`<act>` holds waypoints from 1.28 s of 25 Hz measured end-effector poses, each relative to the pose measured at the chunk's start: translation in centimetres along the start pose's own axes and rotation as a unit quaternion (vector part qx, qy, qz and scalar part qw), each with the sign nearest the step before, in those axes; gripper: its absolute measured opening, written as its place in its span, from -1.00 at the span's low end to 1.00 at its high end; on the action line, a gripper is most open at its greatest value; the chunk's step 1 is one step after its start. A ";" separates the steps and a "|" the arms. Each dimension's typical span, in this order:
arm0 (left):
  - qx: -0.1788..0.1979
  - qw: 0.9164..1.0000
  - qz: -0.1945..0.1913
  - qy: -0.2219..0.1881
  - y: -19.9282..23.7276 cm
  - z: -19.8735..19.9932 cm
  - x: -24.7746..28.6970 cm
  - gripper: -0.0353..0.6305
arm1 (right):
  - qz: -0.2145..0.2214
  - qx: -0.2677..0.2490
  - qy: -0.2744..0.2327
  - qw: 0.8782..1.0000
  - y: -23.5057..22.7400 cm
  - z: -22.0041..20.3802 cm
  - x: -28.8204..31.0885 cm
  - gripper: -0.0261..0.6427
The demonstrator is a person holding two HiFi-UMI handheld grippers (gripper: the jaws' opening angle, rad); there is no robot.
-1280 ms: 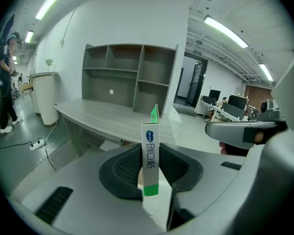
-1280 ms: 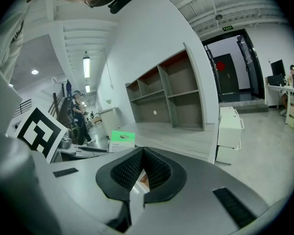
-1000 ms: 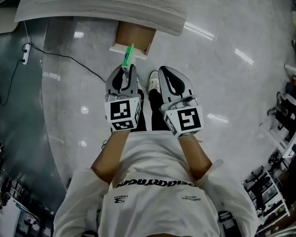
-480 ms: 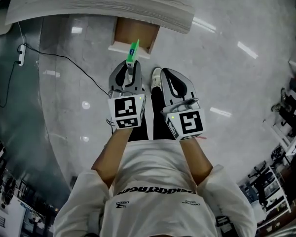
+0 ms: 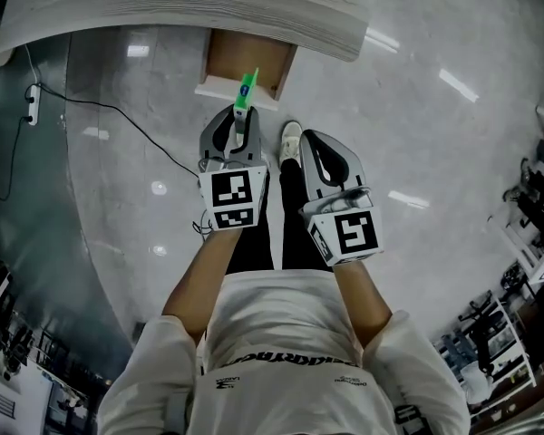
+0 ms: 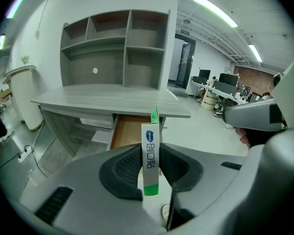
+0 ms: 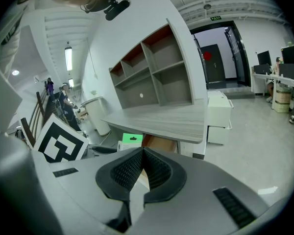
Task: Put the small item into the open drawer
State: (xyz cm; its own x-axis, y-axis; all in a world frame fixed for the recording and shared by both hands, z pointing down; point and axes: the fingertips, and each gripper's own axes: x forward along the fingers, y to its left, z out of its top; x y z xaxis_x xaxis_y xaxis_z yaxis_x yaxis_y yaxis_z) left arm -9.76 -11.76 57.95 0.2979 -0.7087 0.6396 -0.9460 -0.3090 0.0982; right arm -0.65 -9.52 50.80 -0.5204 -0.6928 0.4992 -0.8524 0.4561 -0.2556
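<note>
Left gripper view: left gripper (image 6: 149,156) clamps the small item (image 6: 151,131); right gripper (image 7: 143,152) seems closed, empty.

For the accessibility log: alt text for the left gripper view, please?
The left tool grips a slim white-and-green box upright between its dark ribbed pads. Behind stands a grey wooden desk with an open brown drawer.

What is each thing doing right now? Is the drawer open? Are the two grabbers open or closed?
Drawer: pulled open, sticking out from under the desk.
Small box: upright, pinched between the left gripper's jaws, not yet in the drawer.
Left gripper: shut on the small box.
Right gripper: shut, nothing between its jaws.
</note>
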 end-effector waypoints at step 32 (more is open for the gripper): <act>0.006 0.998 0.000 0.063 2.5 -5.0 8.3 -0.59 | -0.011 0.012 0.026 1.000 -1.4 -3.8 2.6 -0.83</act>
State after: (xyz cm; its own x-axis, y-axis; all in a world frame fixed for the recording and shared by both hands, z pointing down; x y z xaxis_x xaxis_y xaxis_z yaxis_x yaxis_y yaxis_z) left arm -10.30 -15.19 67.29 0.2786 -0.6242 0.7299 -0.9442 -0.3171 0.0892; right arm -0.59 -9.84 55.58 -0.4987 -0.6719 0.5475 -0.8649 0.4270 -0.2638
